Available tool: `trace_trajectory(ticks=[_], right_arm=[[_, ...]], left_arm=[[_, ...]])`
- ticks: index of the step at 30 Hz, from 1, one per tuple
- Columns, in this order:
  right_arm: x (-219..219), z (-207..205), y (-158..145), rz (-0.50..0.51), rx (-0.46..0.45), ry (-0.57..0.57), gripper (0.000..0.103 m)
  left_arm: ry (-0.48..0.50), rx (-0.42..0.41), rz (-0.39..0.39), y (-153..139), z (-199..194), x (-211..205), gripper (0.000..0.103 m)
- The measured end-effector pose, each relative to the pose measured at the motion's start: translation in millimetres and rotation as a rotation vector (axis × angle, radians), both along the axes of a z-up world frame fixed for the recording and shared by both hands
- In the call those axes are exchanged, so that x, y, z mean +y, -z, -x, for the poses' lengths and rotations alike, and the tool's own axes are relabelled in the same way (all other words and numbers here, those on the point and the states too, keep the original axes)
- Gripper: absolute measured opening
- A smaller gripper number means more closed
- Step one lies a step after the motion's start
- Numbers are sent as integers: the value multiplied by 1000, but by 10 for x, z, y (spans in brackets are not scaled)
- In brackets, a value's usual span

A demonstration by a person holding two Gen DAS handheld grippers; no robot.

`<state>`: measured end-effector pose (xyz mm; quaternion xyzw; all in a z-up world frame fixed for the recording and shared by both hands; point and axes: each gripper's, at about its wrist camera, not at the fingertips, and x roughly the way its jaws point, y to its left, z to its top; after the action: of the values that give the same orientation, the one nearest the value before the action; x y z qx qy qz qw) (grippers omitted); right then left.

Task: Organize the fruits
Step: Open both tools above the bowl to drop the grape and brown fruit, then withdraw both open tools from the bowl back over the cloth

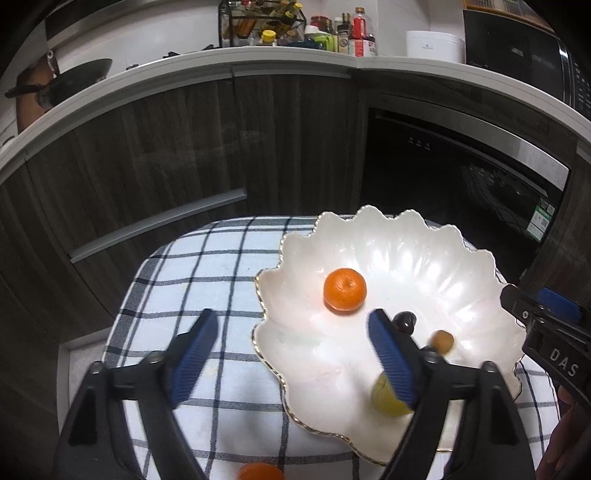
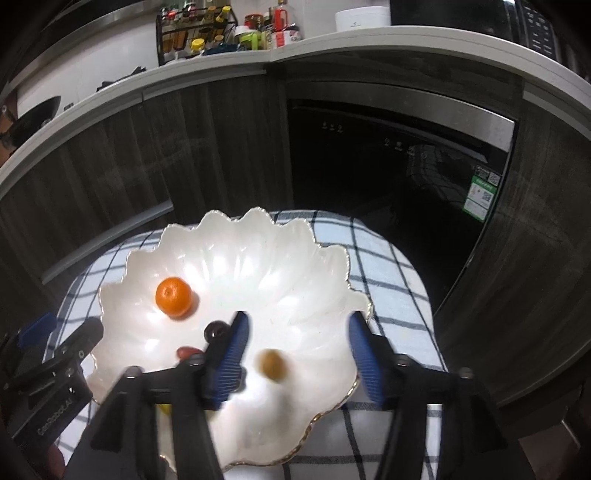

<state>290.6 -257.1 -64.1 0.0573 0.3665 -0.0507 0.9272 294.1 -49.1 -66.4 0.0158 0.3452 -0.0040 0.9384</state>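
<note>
A white scalloped dish [image 1: 417,254] [image 2: 258,254] with a gold rim sits on the checked cloth. In it lie an orange mandarin [image 1: 344,289] [image 2: 173,297], a dark round fruit [image 1: 404,320] [image 2: 215,329], a small brown fruit [image 1: 442,341] [image 2: 272,364] that looks blurred, and a yellow-green fruit [image 1: 386,397]. A reddish fruit [image 2: 185,352] shows in the right wrist view. My left gripper [image 1: 291,354] is open and empty, over the dish's left edge. My right gripper [image 2: 295,354] is open and empty, over the brown fruit. Another orange fruit [image 1: 259,472] lies on the cloth at the bottom edge.
The checked cloth [image 1: 192,280] covers a small table in front of dark wood cabinets [image 1: 147,155] and a black oven [image 1: 461,184]. The counter above holds a bottle rack [image 1: 260,22], a wok [image 1: 74,79] and a white cooker [image 1: 434,46].
</note>
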Motion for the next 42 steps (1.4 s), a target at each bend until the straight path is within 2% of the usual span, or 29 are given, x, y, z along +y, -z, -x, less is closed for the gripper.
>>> trace_trajectory(ticks=[5, 8, 23, 42], right_arm=[[-27, 43, -97, 3, -27, 29, 78], [-40, 56, -135, -3, -30, 40, 80], [26, 245, -349, 6, -73, 33, 80], [171, 524, -480, 26, -110, 9, 80]], left_arm=[[-5, -9, 7, -72, 24, 19, 97], [-11, -21, 10, -120, 51, 33, 100], [-31, -53, 16, -312, 250, 114, 100], [-48, -81, 13, -448, 557, 254, 100]])
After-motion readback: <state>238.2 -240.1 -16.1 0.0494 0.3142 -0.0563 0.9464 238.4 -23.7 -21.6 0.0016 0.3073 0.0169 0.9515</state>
